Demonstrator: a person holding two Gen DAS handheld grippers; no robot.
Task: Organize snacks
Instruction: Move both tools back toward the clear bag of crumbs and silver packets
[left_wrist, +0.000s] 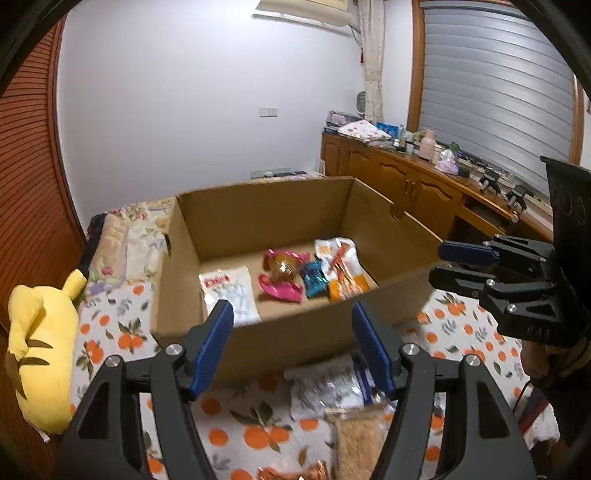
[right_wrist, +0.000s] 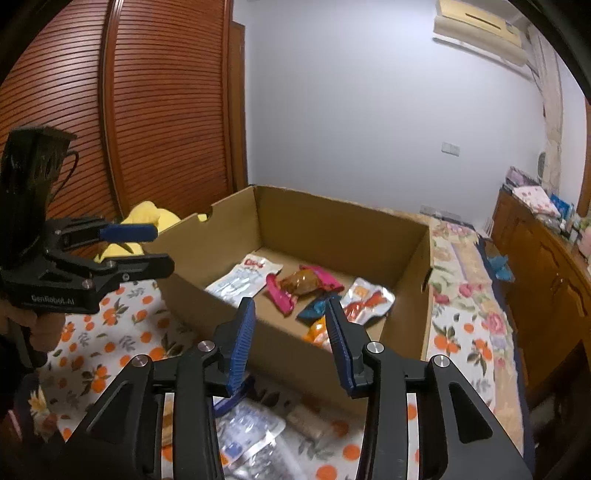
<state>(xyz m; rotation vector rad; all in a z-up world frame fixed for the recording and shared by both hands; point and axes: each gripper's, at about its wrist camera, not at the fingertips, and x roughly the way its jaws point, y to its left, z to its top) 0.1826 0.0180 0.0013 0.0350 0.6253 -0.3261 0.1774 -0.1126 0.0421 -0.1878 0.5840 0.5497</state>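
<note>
Five crinkly packets (left_wrist: 280, 280) in cardboard box (left_wrist: 258, 210)

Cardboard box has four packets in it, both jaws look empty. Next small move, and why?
Probably lower the left gripper toward the white and blue foil packet lying on the orange-print sheet before the brown cardboard box. Both grippers are open and empty, the right gripper too, and loose snacks remain outside.
</note>
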